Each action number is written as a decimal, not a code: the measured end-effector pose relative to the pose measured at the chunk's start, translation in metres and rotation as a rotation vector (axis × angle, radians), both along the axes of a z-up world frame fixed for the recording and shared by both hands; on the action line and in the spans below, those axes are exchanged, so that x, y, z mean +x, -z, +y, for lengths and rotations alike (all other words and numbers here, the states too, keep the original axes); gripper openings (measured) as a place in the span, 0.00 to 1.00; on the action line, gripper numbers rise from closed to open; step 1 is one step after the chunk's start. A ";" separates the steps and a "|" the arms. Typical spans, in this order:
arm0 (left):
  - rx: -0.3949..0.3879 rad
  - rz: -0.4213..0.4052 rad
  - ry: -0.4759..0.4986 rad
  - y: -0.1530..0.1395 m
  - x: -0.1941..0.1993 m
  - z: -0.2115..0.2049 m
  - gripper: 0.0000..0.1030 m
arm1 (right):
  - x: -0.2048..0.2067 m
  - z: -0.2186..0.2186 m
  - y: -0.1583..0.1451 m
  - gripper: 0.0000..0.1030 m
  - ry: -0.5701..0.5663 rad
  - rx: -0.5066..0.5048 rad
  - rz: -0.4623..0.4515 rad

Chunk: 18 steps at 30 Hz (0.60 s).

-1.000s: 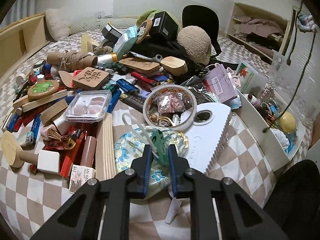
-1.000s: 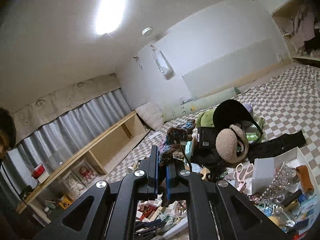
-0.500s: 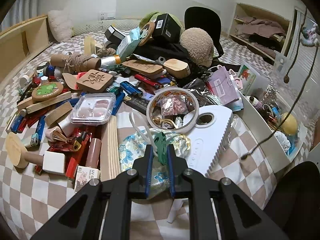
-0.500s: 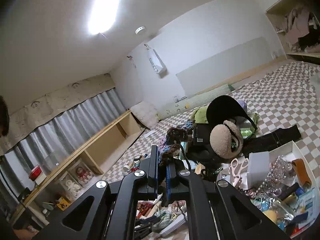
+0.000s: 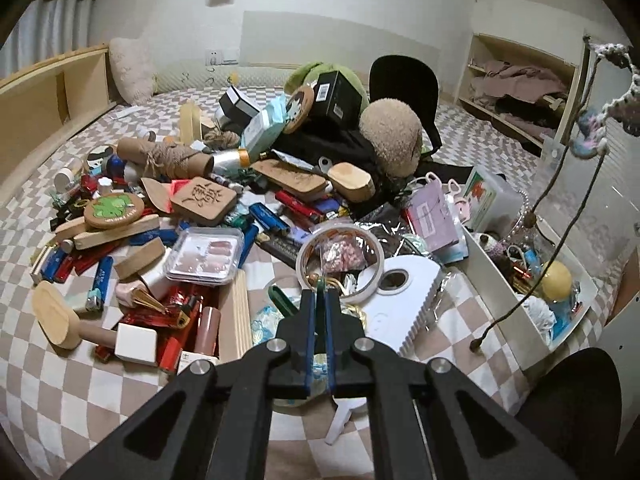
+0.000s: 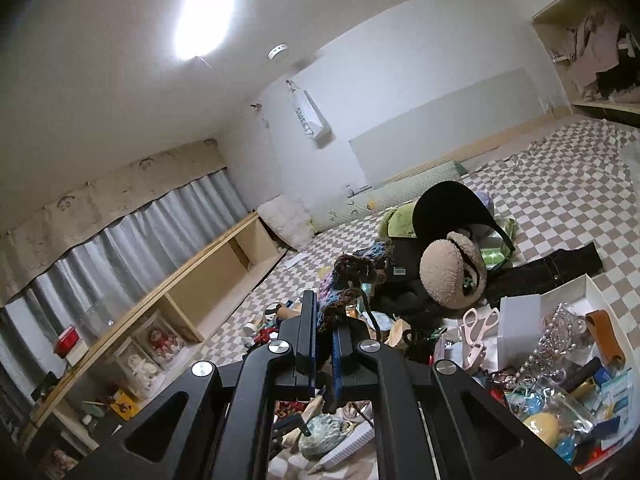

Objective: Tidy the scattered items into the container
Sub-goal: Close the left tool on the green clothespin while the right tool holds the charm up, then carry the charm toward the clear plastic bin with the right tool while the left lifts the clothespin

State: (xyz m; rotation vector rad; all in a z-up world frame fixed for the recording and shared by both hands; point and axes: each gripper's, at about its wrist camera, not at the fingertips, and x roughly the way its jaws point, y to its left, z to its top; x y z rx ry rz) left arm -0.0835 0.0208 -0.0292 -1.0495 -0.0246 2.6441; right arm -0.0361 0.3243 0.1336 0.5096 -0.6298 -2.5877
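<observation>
My left gripper (image 5: 320,295) has its jaws closing tight on a dark green plastic piece (image 5: 320,283), pads pressing on it. The piece curves down to the left over a blue floral pouch (image 5: 262,326); whether the pouch hangs from it I cannot tell. My right gripper (image 6: 325,312) is shut on a multicoloured crocheted piece (image 6: 352,276). In the left wrist view that crocheted piece (image 5: 618,54) hangs at the upper right, and its dark cord (image 5: 560,236) dangles above the white container (image 5: 496,280). In the right wrist view the container (image 6: 596,286) sits at the lower right, holding several items.
The checkered cloth (image 5: 80,380) carries a dense pile: lighters, wooden blocks, a tape roll (image 5: 340,258), a clear box (image 5: 206,256), a white comb-edged board (image 5: 404,308), a beige plush (image 5: 390,136) and a black cap (image 5: 404,80). Wooden shelves (image 5: 36,100) run along the left.
The left jaws have pinched shut on the green piece and the gripper has risen with it. The right gripper still holds the crocheted piece; its cord has swung a little.
</observation>
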 end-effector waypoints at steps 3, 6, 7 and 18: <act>0.002 0.007 -0.001 -0.004 0.003 -0.001 0.05 | 0.000 -0.004 -0.002 0.06 -0.008 0.001 0.001; 0.005 0.016 0.001 -0.009 0.004 -0.002 0.05 | 0.001 -0.008 -0.004 0.06 -0.013 0.005 0.005; 0.006 0.019 0.001 -0.011 0.005 -0.002 0.05 | 0.002 -0.009 -0.005 0.06 -0.014 0.006 0.006; 0.006 0.080 0.020 -0.045 0.012 0.005 0.05 | 0.004 -0.018 -0.017 0.06 -0.015 0.044 0.016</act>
